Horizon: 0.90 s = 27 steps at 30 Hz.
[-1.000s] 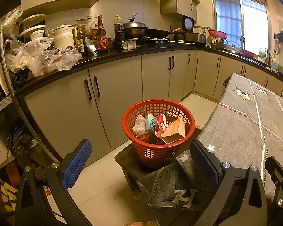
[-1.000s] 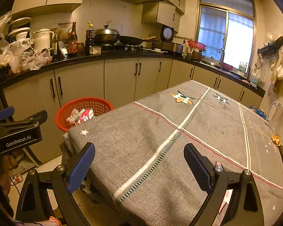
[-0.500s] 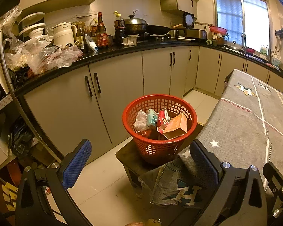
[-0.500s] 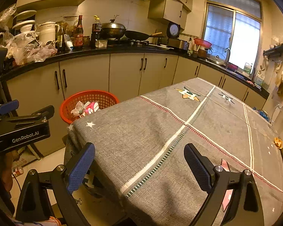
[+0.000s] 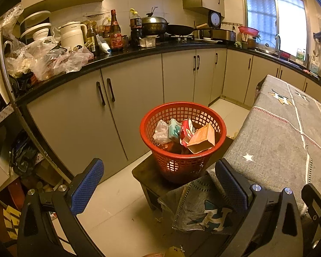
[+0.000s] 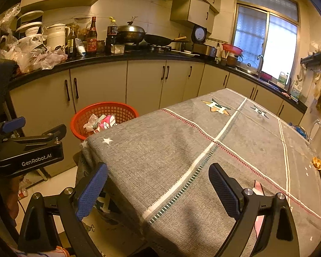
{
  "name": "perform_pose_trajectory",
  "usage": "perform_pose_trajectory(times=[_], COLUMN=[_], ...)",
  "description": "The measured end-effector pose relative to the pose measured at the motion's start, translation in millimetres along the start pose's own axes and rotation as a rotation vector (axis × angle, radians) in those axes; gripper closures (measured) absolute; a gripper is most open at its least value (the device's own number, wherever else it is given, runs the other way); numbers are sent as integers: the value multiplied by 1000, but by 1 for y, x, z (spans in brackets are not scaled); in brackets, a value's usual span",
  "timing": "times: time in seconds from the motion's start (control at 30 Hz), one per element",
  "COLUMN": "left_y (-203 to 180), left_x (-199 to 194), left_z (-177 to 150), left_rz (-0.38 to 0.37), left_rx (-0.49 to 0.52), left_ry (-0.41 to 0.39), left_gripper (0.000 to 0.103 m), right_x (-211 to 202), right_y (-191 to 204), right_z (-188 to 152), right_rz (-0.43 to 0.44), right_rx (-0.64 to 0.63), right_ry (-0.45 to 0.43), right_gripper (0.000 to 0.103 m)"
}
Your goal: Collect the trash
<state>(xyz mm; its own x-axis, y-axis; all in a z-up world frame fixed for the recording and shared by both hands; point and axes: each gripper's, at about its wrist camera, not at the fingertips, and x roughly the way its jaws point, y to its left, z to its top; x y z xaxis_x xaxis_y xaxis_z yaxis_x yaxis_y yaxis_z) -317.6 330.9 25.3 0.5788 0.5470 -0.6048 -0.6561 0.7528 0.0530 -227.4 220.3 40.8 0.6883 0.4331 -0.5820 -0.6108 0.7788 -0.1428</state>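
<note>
Trash (image 5: 183, 132) is sitting heaped in a red mesh basket (image 5: 211, 160) on a low dark stool (image 5: 143, 171), just beside the corner of the grey-clothed worktop (image 5: 278, 141): a tan carton (image 5: 203, 139), a red-and-white wrapper and crumpled plastic are showing above the rim. The left tool (image 5: 158, 184) is hovering over the floor in front of the basket, its blue pads spread wide and holding nothing. The right tool (image 6: 158, 184) is hanging over the near edge of the worktop, likewise spread and gripping nothing. A pink scrap (image 6: 257, 187) is lying on the cloth beside its right finger.
</note>
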Motion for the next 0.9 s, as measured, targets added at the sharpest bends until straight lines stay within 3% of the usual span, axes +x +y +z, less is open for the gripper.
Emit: perform_pose_trajectory(times=[0.9], left_y=[5], left_x=[2], left_z=[-2], left_rz=[-24], left_rx=[-17], left_ry=[15], left_gripper=[0], right_x=[-8], right_y=[9], right_z=[0], right_rz=[20], right_rx=[-18], right_ry=[-11], right_gripper=[6])
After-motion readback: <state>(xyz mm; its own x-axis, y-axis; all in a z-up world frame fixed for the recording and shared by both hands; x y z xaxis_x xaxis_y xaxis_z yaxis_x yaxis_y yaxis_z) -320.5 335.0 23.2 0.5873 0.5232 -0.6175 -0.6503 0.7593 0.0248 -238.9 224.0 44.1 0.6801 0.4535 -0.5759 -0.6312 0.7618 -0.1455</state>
